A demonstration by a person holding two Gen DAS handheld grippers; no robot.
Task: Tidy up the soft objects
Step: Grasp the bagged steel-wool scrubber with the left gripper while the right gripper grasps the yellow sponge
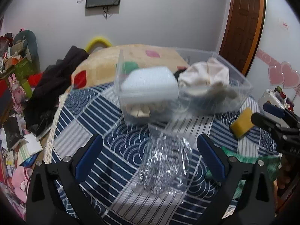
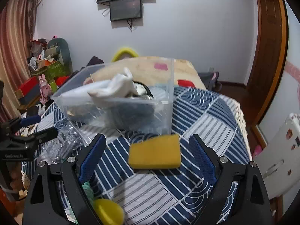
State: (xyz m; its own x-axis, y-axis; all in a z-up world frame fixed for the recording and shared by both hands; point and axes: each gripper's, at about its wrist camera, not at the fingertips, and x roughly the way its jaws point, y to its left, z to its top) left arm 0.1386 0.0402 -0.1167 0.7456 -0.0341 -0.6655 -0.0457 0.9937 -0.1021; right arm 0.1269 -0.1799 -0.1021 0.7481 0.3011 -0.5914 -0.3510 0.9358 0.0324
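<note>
A clear plastic bin (image 1: 243, 86) stands on the blue patterned bed cover (image 1: 105, 112); it holds a white sponge block (image 1: 150, 82) and a cream cloth (image 1: 204, 75). The bin (image 2: 165, 110) and cloth (image 2: 116, 88) also show in the right wrist view. My left gripper (image 1: 150, 146) is open around a silver scrubber in a clear bag (image 1: 165, 166). A yellow sponge (image 2: 155, 151) lies on the cover between the open jaws of my right gripper (image 2: 148, 148). The sponge (image 1: 241, 121) and right gripper (image 1: 270, 116) show at the right in the left wrist view.
A beige pillow (image 1: 105, 65) and dark clothing (image 1: 56, 86) lie behind the bin. Green cloth (image 1: 258, 161) lies at the right. A yellow round object (image 2: 108, 213) sits near my right gripper. Clutter fills the floor (image 1: 15, 140) to the left. A wooden door (image 2: 268, 46) stands right.
</note>
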